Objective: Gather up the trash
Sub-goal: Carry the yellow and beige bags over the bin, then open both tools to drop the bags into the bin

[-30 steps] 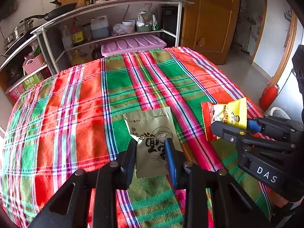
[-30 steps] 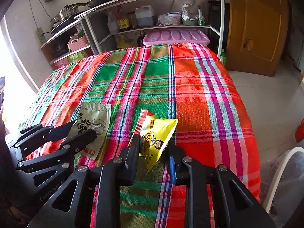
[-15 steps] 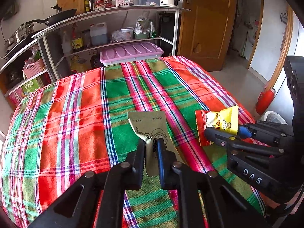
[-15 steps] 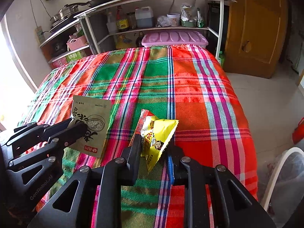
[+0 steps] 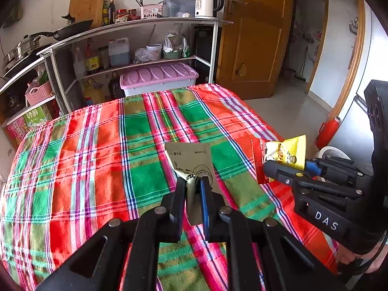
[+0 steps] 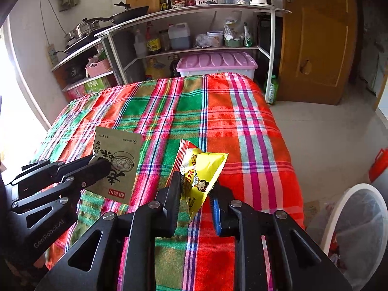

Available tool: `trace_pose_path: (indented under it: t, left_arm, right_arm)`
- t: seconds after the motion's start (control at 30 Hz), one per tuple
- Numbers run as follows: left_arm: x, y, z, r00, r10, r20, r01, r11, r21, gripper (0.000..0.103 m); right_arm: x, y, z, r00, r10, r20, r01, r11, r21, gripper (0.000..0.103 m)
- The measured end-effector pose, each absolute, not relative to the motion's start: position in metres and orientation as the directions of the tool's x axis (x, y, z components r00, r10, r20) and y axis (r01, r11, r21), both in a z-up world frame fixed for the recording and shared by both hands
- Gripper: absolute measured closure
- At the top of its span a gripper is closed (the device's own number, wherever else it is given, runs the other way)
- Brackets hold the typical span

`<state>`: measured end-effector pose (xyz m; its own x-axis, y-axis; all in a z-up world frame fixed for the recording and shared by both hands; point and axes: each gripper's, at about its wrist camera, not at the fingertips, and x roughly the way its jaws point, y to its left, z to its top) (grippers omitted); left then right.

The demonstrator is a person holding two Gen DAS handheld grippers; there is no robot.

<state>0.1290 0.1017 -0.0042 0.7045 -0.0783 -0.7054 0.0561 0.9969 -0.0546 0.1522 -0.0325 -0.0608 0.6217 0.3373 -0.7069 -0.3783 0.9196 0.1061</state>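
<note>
Both packets now lifted off cloth, left jaws newly clamped tan packet, right jaws clamped yellow packet

A bright plaid cloth in red, green and pink covers the worktop. Behind it a metal shelf rack stands against a pale wall, crowded with bottles, a frying pan and a white kettle. A wooden door stands to the right above a grey floor. Strong daylight comes in from the left.
</note>
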Motion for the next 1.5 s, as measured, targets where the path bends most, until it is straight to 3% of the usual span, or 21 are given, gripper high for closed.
trace_pose_path:
  t: [0.83,1.23,1.5]
  left_arm:
    - [0.123,-0.053,0.020,0.692,-0.264,-0.672,0.320,0.946,-0.043,0.090]
    - [0.132,-0.153,0.004,0.600,-0.375,-0.707,0.475,0.878,-0.063,0.090]
    - [0.139,-0.196,-0.014,0.527,-0.394,-0.753,0.514,0.853,-0.087,0.090]
  right_arm:
    - [0.095,-0.198,-0.030,0.747,0.146,-0.649,-0.097,0.989,0.111,0.080]
    - [0.075,-0.300,-0.051,0.713,-0.010,-0.701,0.099,0.991,0.087,0.080]
    - [0.077,-0.335,-0.072,0.668,-0.027,-0.744,0.150,0.984,0.099,0.080]
